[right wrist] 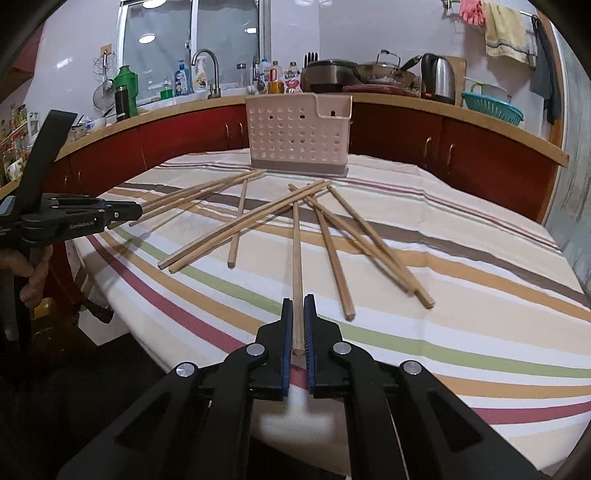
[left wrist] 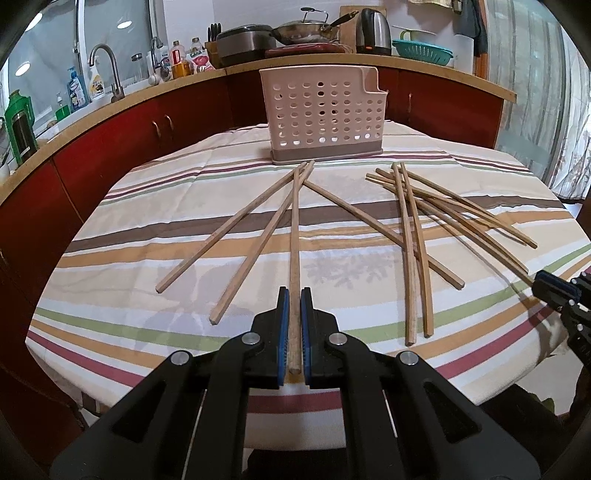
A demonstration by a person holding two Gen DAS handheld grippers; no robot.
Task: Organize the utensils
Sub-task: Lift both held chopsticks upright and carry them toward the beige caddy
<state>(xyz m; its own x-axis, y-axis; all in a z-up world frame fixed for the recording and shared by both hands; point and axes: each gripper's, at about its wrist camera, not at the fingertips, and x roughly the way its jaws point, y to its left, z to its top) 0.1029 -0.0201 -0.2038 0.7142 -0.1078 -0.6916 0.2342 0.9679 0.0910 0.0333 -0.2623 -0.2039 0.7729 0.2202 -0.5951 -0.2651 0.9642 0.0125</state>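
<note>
Chopsticks (left wrist: 236, 236) strew the cloth; each gripper (left wrist: 294, 295) (right wrist: 298, 301) clamps one; holder (left wrist: 321, 114) seemingly empty.

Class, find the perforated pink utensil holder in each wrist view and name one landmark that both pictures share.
Left wrist view: the holder stands upper centre, at the far edge of the striped tablecloth, beyond the chopsticks.
Right wrist view: the holder stands upper centre, likewise at the cloth's far edge.
Shared landmark: the steel kettle on the counter, up and right of the holder.
</note>
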